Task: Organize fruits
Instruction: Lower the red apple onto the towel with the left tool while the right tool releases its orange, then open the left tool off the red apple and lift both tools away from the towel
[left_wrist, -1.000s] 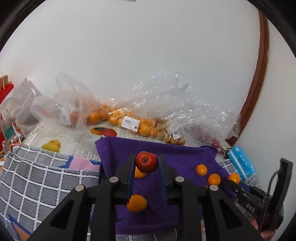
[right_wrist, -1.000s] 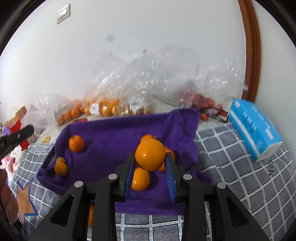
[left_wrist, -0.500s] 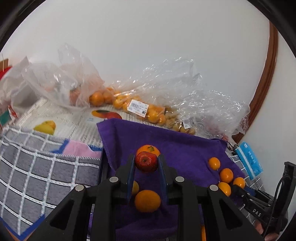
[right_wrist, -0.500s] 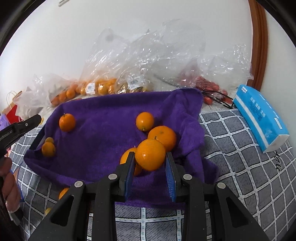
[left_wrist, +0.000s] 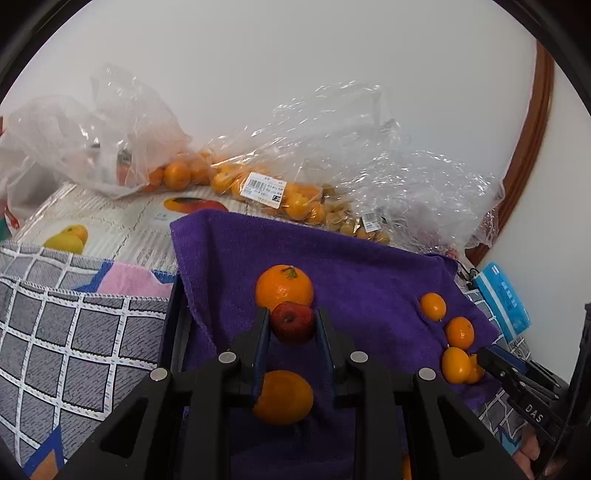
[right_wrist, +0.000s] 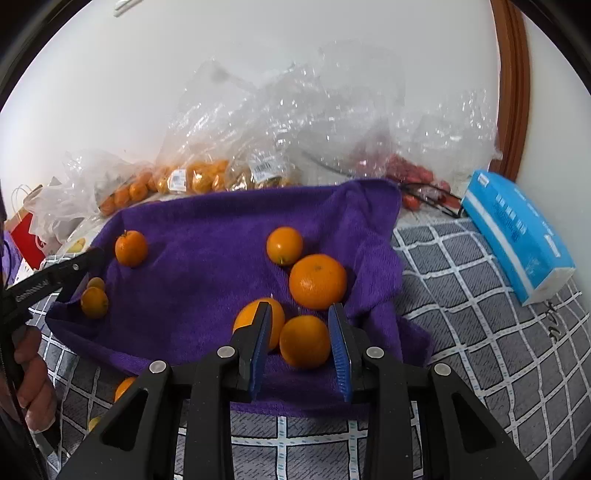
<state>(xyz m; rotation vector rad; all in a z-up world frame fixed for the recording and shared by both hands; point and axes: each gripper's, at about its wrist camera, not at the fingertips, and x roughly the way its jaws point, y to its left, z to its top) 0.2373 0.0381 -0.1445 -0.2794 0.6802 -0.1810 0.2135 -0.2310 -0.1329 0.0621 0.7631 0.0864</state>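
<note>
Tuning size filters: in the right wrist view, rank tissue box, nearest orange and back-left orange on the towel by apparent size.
1. tissue box
2. nearest orange, though nearness to the camera inflates it
3. back-left orange

A: Where does the left wrist view look from?

B: From low behind the left gripper (left_wrist: 291, 328), angled down and forward over the purple towel (left_wrist: 369, 280), close to it, facing the far wall (left_wrist: 295, 55).

A: And the right wrist view?

B: Same kind of seat behind the right gripper (right_wrist: 301, 332), near the towel's (right_wrist: 207, 258) right near edge.

A: What do they share?

B: The towel, the plastic bags (right_wrist: 277, 129) along the wall, the blue box (right_wrist: 517, 232), and each catches the other gripper at its edge.
</note>
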